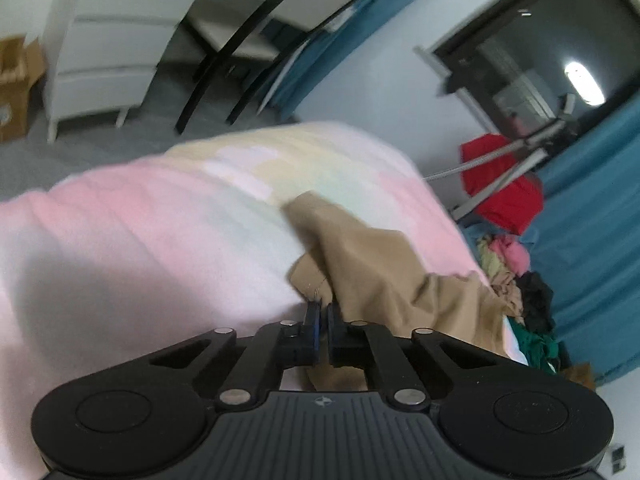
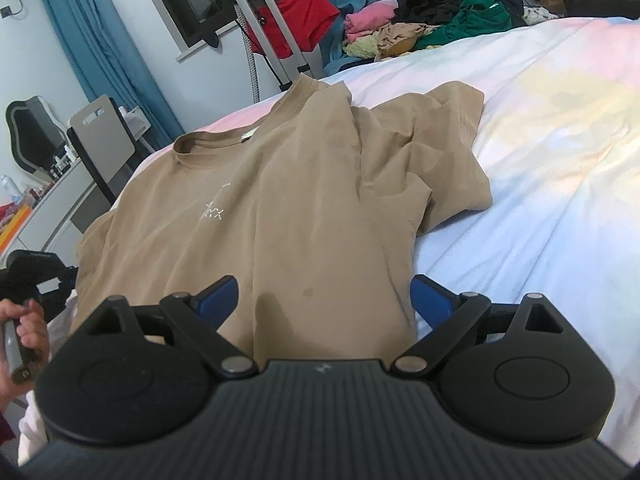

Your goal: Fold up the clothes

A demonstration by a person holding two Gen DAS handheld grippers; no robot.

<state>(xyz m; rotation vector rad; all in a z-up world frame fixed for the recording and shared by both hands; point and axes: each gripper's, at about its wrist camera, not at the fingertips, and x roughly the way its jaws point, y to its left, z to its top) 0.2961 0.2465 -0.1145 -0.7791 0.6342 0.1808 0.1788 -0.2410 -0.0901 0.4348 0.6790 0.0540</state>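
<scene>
A tan T-shirt [image 2: 280,200] lies face up on the bed with its collar toward the far left and one sleeve bunched to the right. My right gripper [image 2: 324,300] is open, its blue fingers spread above the shirt's lower body, holding nothing. In the left wrist view my left gripper [image 1: 324,312] is shut on an edge of the tan T-shirt [image 1: 380,264], which rises crumpled from the fingers. The left gripper also shows at the left edge of the right wrist view [image 2: 36,280], at the shirt's left side.
The bed has a pastel pink, yellow and blue cover [image 2: 540,160]. A pile of mixed clothes [image 2: 432,24] lies at the far end. A tripod [image 2: 272,40] with a red garment stands by the window. White drawers [image 1: 104,52] stand beyond the bed.
</scene>
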